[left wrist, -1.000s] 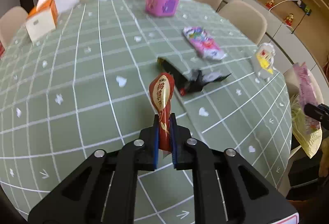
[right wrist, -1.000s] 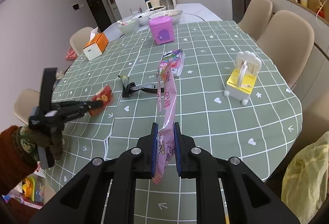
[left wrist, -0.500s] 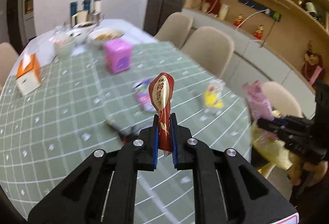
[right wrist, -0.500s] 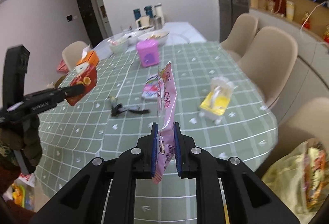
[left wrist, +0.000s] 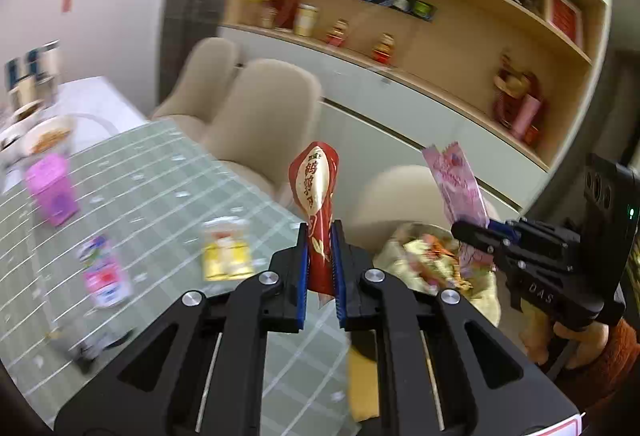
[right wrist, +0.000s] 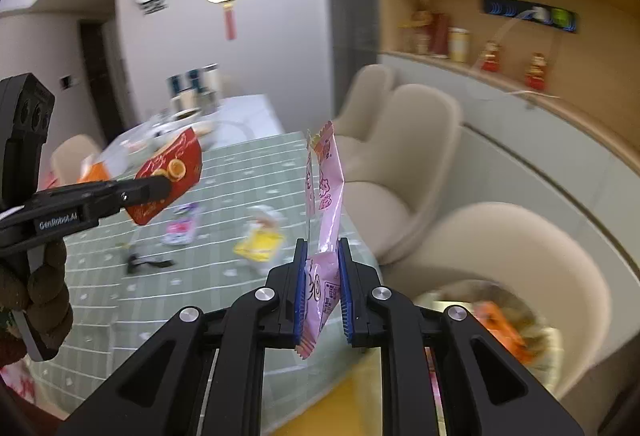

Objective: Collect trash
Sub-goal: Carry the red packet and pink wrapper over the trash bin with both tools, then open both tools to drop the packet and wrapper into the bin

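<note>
My left gripper (left wrist: 320, 248) is shut on a red and gold snack wrapper (left wrist: 316, 192), held upright in the air past the table's right edge. My right gripper (right wrist: 320, 268) is shut on a pink wrapper (right wrist: 326, 192); it also shows in the left wrist view (left wrist: 456, 184), above a yellow trash bag (left wrist: 432, 268) full of wrappers. The bag (right wrist: 500, 320) sits low at the right in the right wrist view. The left gripper with its red wrapper (right wrist: 168, 176) shows at the left there.
The green checked table (left wrist: 160, 176) holds a pink packet (left wrist: 104, 276), a yellow and white toy (left wrist: 226, 252), a magenta box (left wrist: 52, 192) and a black wrapper (right wrist: 146, 262). Beige chairs (right wrist: 404, 164) stand along the table's right side. Shelves line the wall.
Both grippers have swung right, away from the table top toward the trash bag beside the chairs, each still holding its wrapper. The bag now shows in both views.
</note>
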Motion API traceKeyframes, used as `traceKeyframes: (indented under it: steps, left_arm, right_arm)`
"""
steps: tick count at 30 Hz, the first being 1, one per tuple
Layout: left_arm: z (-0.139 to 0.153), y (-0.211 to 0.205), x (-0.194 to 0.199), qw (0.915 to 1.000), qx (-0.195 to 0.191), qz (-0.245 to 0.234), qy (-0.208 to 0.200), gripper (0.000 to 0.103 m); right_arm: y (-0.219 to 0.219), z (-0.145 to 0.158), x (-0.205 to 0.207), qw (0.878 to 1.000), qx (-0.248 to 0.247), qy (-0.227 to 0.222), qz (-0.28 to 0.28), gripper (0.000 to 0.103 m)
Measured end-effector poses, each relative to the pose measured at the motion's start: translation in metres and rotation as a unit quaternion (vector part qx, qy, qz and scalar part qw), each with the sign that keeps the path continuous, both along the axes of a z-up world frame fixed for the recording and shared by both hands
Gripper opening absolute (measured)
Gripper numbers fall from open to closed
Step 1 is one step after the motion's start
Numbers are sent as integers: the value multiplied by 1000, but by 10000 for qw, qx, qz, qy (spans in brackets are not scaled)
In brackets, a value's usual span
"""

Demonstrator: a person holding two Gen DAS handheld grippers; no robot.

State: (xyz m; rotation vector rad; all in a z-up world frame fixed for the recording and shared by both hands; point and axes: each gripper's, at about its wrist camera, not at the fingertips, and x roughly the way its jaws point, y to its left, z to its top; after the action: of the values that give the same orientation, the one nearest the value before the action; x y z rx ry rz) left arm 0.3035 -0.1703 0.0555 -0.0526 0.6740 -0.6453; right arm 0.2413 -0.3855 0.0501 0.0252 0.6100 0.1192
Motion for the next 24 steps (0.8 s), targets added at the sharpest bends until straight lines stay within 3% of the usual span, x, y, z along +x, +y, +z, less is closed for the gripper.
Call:
traceKeyframes:
  steps: [9, 16, 22, 24]
  left_arm:
    - [-24, -119, 18, 9924, -90, -1140, 465, 11]
    - [-59, -195, 19, 9775, -77, -1849, 1010, 12]
    - [-99, -235, 19, 9640, 133, -2209, 1474, 13]
    - [-112, -247, 21, 9607, 264, -2229, 1631, 19]
  right_arm:
    - [-95, -5, -21, 9940, 8, 67, -1096, 15]
    - [-136, -14, -34, 9874, -21, 188, -1571, 15]
    - [-159, -34, -36, 9827, 100, 463, -1792, 15]
    - [-162, -41, -32, 9820, 139, 543, -1803, 15]
